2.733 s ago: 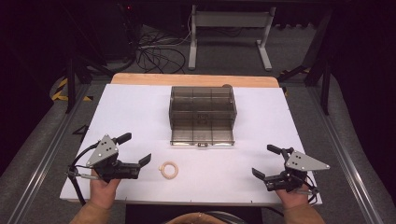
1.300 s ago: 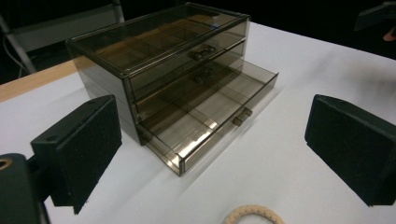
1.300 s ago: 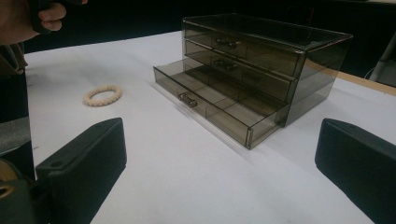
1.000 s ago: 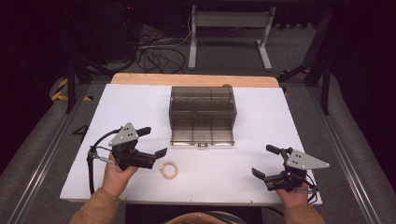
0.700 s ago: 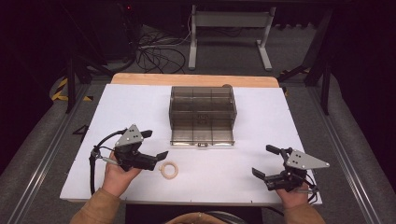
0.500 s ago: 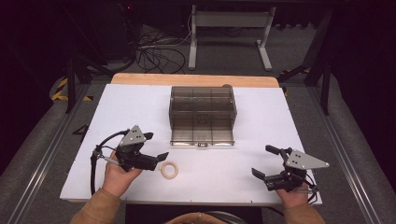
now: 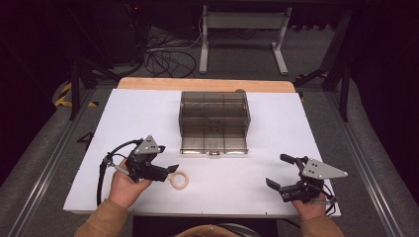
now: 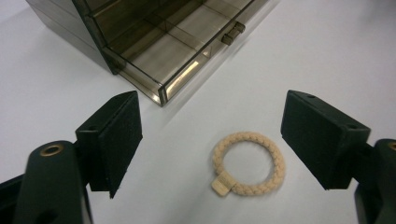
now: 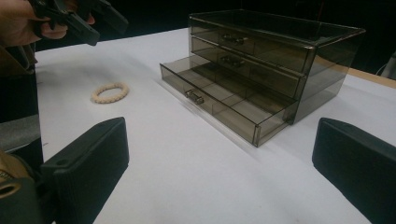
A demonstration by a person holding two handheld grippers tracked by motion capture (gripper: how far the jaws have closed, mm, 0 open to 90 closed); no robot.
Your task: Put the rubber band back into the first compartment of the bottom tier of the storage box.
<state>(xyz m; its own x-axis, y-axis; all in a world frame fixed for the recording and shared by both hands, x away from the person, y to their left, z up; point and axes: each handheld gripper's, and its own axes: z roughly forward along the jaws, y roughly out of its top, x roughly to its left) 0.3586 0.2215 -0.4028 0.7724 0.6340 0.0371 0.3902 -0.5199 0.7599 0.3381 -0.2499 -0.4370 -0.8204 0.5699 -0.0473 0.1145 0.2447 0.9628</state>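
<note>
Left gripper (image 8: 212, 140) fingers (image 8: 119, 140) apart, just been closing in, beige braided ring (image 8: 248, 163) lying between them, untouched, flat on the white surface (image 7: 148, 123). Right gripper (image 7: 282, 173) fingers wide apart, holding nothing. Nearby, smoky clear plastic drawer box (image 7: 214, 121), bottom drawer pulled out.

The table (image 7: 148, 113) is seen from above and from its near edge in the high view, facing forward and down. The left gripper view is taken close, low over the near left part, angled down at the braided ring (image 8: 247, 162) with a corner of the drawer box (image 8: 159, 42) beyond. The right gripper view is taken low from the near right, facing across toward the far left. The ring (image 9: 109, 92) and the box (image 9: 266, 60) are shared by all three views.
</note>
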